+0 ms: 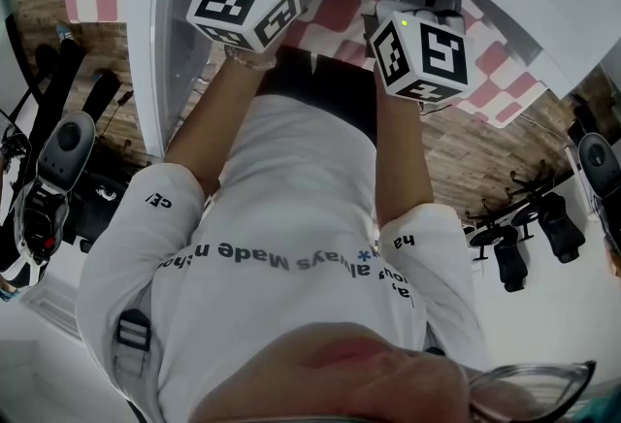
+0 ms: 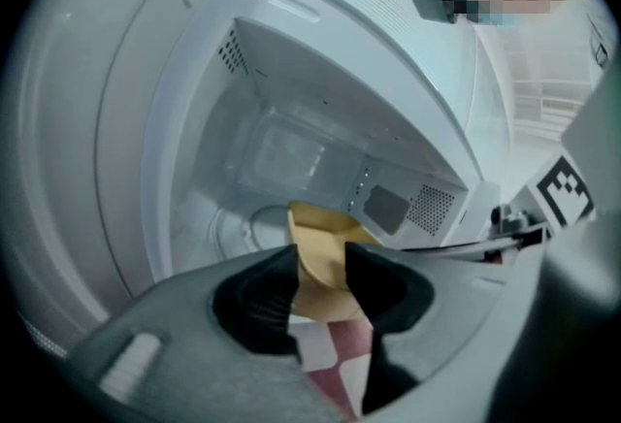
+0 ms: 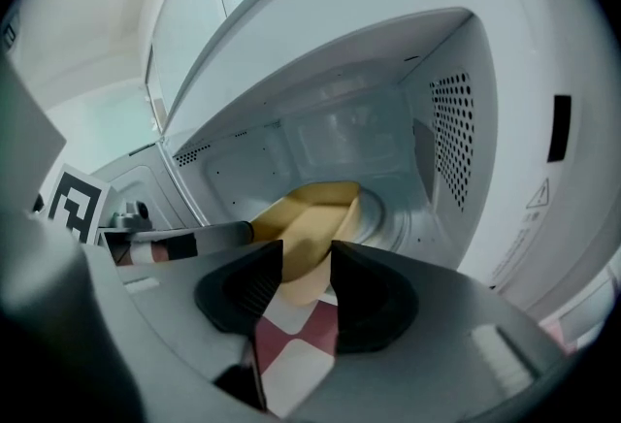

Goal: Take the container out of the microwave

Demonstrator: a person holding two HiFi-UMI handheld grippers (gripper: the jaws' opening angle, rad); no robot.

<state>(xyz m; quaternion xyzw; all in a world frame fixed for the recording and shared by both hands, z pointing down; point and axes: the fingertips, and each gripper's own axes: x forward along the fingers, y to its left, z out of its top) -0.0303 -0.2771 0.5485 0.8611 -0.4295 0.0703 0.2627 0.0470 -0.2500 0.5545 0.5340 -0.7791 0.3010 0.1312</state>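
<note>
**Two tools at a tan container in the microwave**

The container (image 3: 312, 210) is a shallow, open-topped tray of plain mustard tan, with low walls and squared corners. It lies low in the open microwave (image 3: 456, 111), over the round turntable (image 3: 393, 217) and close to the front, in the lower middle of both tool views. The left tool (image 2: 320, 264) has its jaws apart, with the container's near edge in the gap between them. The right tool (image 3: 306, 266) stands the same way at another edge. Red-and-white checked cloth (image 3: 291, 343) shows under each tool at the bottom of the frame.
</note>
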